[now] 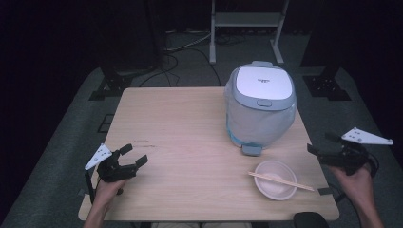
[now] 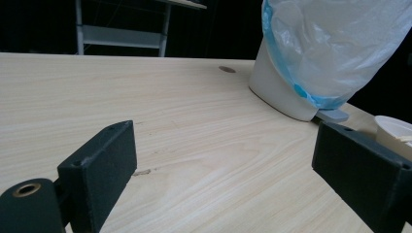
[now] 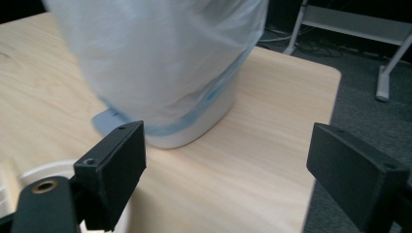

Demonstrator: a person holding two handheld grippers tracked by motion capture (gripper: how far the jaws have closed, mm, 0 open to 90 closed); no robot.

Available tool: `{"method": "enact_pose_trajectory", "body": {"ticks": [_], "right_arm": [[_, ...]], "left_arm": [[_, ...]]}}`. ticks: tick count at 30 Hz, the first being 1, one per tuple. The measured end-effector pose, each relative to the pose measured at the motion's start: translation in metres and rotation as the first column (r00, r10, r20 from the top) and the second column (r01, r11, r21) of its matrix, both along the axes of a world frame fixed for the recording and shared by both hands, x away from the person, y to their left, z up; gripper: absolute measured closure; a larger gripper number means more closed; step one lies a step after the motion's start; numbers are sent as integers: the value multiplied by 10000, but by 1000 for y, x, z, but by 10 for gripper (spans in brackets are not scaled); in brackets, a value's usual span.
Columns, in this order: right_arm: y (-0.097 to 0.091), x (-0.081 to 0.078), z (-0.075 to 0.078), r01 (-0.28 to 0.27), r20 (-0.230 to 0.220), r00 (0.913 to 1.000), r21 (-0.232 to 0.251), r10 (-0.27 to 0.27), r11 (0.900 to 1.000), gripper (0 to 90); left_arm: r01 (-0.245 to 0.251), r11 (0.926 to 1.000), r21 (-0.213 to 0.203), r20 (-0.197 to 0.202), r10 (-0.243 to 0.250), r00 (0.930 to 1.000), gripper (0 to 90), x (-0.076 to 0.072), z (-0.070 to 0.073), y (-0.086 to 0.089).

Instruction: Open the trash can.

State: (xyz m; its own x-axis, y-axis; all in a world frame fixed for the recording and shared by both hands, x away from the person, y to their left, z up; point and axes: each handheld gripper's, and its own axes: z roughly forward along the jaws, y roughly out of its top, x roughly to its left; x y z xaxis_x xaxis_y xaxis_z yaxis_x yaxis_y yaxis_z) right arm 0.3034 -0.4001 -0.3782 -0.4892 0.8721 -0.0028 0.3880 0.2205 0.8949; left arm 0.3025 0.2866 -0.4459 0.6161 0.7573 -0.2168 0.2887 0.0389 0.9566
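Note:
A white and grey rice cooker (image 1: 260,102) with a clear plastic bag pulled around its body stands at the back right of the wooden table (image 1: 190,123); its lid is down. In front of it sits a white bowl (image 1: 275,179) with a pair of chopsticks (image 1: 280,181) laid across the rim. My left gripper (image 1: 134,155) is open near the table's front left corner, nothing between its jaws. My right gripper (image 1: 321,144) is open just off the table's right edge, level with the bowl. The left gripper view looks past open jaws (image 2: 223,145) at the cooker (image 2: 330,48) and bowl (image 2: 393,128).
A grey tab (image 1: 252,150) sticks out at the cooker's base toward the bowl. The right gripper view shows the bagged cooker (image 3: 165,58) close ahead, the bowl rim (image 3: 48,169) by its left jaw, and grey floor past the table edge. A metal frame (image 1: 247,21) stands behind the table.

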Motion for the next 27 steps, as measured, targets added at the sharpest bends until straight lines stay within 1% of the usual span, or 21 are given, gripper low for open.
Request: {"method": "enact_pose_trajectory", "body": {"ticks": [2,3,4,5,6,7,8,9,12,13,16,17,18,19,20,21,22,24,25,26,27], "right_arm": [[-2,12,5,62,-91,9999,-97,-63,9999,129],[-2,12,5,62,-91,9999,-97,-63,9999,129],[-3,25,9,148,-110,9998,-197,-150,9997,130],[-3,25,9,148,-110,9998,-197,-150,9997,130],[-4,32,11,161,-99,9998,-235,-163,9996,133],[-5,45,14,240,-45,9997,-427,-243,9988,133],[-5,45,14,240,-45,9997,-427,-243,9988,133],[-6,58,17,281,40,9996,-397,-280,9988,133],[-7,78,20,437,155,9990,-418,-431,9982,138],[-7,78,20,437,155,9990,-418,-431,9982,138],[-5,101,21,657,23,9978,-473,-657,9967,150],[-2,117,21,784,-95,9968,-392,-789,9961,150],[-2,117,21,784,-95,9968,-392,-789,9961,150],[-1,124,20,784,-157,9968,-332,-789,9964,150],[3,138,20,811,-228,9964,-121,-813,9966,150],[3,138,20,811,-228,9964,-121,-813,9966,150],[7,152,18,954,-390,9947,-56,-955,9954,150],[9,165,15,1200,-532,9913,-157,-1207,9927,150],[9,170,14,1223,-630,9904,-129,-1229,9924,150],[9,170,14,1223,-630,9904,-129,-1229,9924,150],[10,176,13,1264,-719,9893,-100,-1268,9919,150]], "left_arm": [[51,10000,29,-1,-51,10000,81,1,0,-1],[79,9999,85,30,-79,10000,81,1,0,-2],[123,9998,129,63,-124,9999,81,1,1,-3],[123,9998,129,63,-124,9999,81,1,1,-3],[143,9998,127,86,-144,9999,81,1,2,-3],[132,9998,146,106,-134,9999,81,1,2,-3],[127,9999,84,115,-128,9999,81,1,2,-3],[124,9999,43,79,-124,9999,81,1,2,-2],[169,9998,109,57,-170,9998,81,1,1,-2],[169,9998,109,57,-170,9998,81,1,1,-2],[210,9997,114,55,-211,9998,81,1,0,-2],[232,9997,121,59,-233,9997,81,1,0,-3],[237,9996,122,39,-238,9997,81,1,0,-3],[247,9996,115,26,-247,9997,81,1,0,-3],[254,9996,106,7,-254,9997,81,2,0,-3],[254,9996,106,7,-254,9997,81,2,0,-3],[276,9995,160,-4,-276,9996,81,2,-1,-2],[323,9993,177,-35,-323,9995,81,2,-2,-2],[323,9993,177,-35,-323,9995,81,2,-2,-2],[332,9992,200,-41,-331,9994,81,2,-2,-2],[325,9993,189,-53,-324,9995,81,2,-2,-2]]}}
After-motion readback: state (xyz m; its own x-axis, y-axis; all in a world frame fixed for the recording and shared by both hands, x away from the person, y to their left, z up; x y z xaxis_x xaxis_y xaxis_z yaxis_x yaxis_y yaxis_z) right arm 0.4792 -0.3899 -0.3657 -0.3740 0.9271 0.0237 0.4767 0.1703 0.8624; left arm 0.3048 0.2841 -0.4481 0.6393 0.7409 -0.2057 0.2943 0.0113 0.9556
